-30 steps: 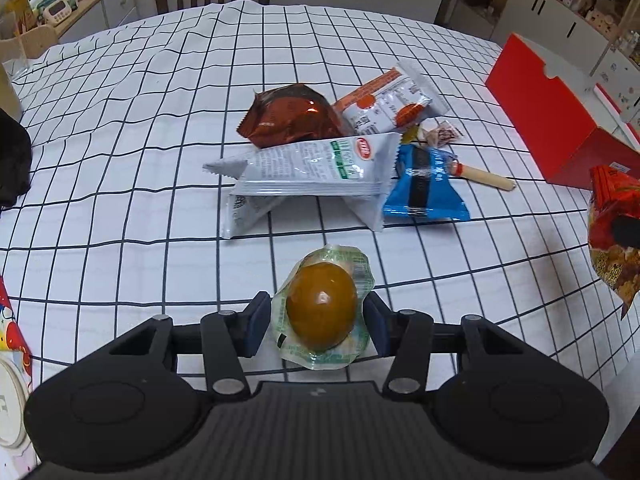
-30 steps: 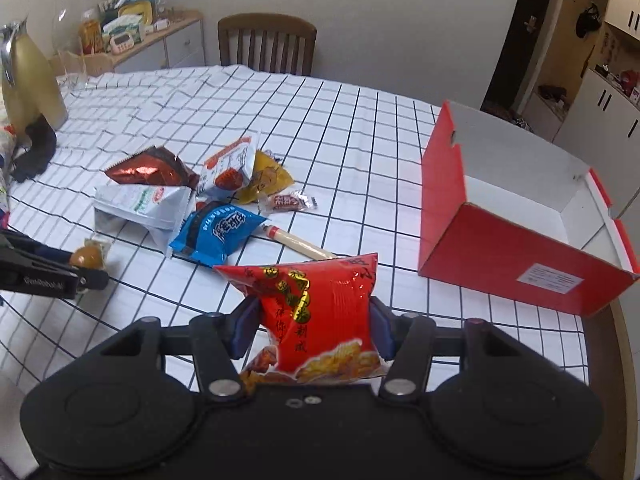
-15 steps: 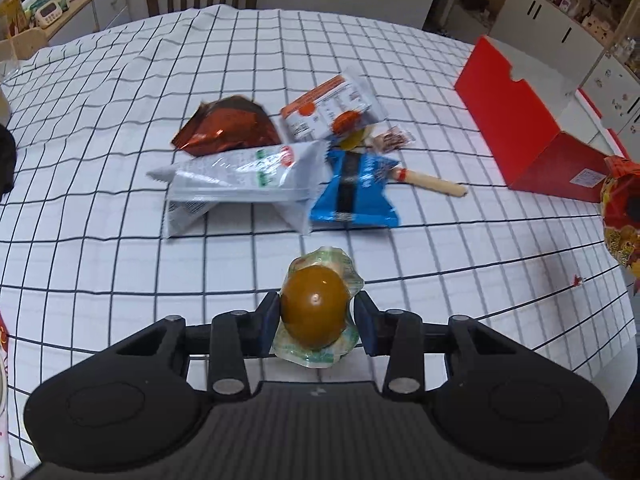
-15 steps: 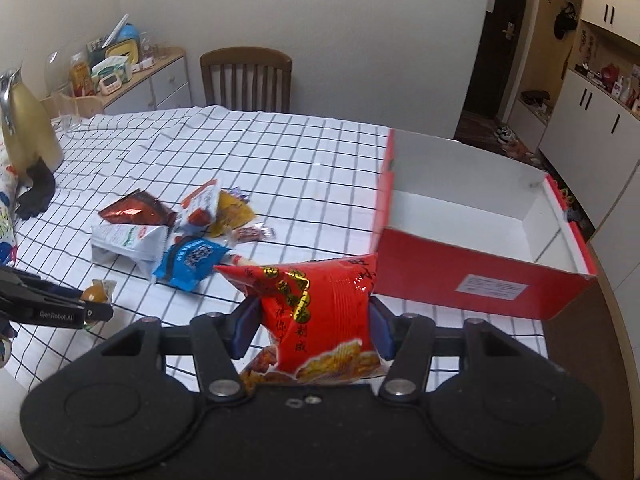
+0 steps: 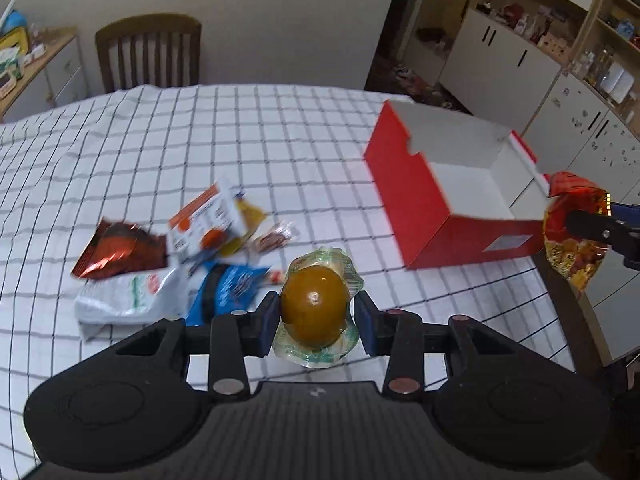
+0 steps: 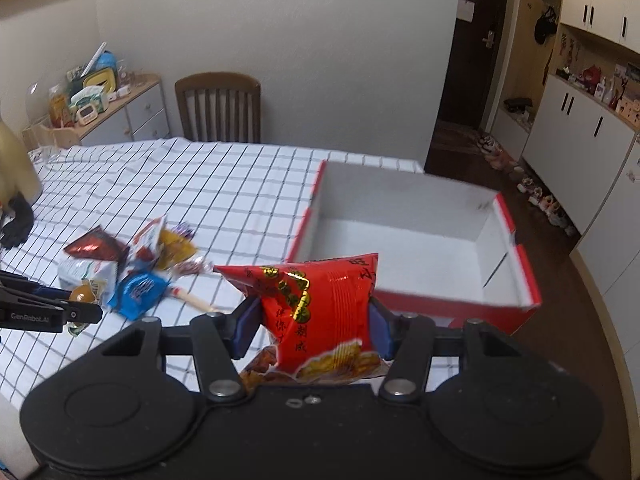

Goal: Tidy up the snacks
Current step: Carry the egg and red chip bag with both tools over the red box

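My left gripper (image 5: pixel 316 322) is shut on a brown egg in a clear packet (image 5: pixel 314 309), held above the checked tablecloth. My right gripper (image 6: pixel 312 326) is shut on a red snack bag (image 6: pixel 320 316), held near the front wall of the open red box (image 6: pixel 416 306). The box's white inside shows nothing in it. In the left wrist view the box (image 5: pixel 416 204) stands to the right, with the red snack bag (image 5: pixel 576 232) and my right gripper beyond its near right corner. A pile of snack packets (image 5: pixel 176 256) lies left of centre on the table.
The pile holds a dark red foil bag (image 5: pixel 120 250), a white pouch (image 5: pixel 132 300), a blue packet (image 5: pixel 228 284) and an orange-white packet (image 5: pixel 208 220). A wooden chair (image 6: pixel 218 106) stands at the far table edge. A dresser (image 6: pixel 116 116) with clutter is at the far left.
Both grippers have risen and moved right toward the red box, each still holding its snack. The box now sits closer and I see into it.
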The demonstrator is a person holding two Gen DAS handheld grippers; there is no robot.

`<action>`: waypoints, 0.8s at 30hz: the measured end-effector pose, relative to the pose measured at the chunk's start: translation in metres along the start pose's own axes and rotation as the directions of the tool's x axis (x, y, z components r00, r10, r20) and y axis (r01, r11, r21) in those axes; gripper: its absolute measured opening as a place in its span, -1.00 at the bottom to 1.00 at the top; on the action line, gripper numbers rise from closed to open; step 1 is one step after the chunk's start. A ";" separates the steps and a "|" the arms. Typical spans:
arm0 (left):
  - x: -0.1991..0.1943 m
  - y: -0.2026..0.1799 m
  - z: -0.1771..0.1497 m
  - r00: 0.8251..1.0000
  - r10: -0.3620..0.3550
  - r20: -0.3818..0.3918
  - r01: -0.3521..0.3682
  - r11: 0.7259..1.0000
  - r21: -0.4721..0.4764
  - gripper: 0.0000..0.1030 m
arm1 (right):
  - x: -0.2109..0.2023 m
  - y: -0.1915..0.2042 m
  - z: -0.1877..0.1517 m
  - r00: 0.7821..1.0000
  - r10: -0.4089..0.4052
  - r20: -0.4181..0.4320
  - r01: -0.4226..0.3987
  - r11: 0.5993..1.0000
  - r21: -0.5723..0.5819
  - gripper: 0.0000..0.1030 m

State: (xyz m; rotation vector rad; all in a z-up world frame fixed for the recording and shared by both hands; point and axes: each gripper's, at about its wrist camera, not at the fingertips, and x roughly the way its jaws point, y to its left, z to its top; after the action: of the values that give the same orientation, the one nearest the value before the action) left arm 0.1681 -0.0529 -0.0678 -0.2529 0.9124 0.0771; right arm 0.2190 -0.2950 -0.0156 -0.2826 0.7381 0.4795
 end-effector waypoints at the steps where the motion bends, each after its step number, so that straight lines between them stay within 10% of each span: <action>1: 0.001 -0.008 0.006 1.000 -0.008 0.007 0.008 1.000 0.009 -0.24 | 0.000 -0.006 0.003 1.000 -0.005 0.005 0.005 1.000 0.001 0.07; 24: 0.079 -0.155 0.111 0.999 -0.025 0.040 0.019 0.988 0.153 -0.24 | 0.049 -0.099 0.033 0.998 -0.064 0.027 0.064 0.997 -0.030 0.07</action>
State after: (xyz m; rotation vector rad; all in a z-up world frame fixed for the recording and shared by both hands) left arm 0.3290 -0.1786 -0.0368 -0.1183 0.8694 -0.0083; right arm 0.3198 -0.3511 -0.0184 -0.3269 0.6951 0.4332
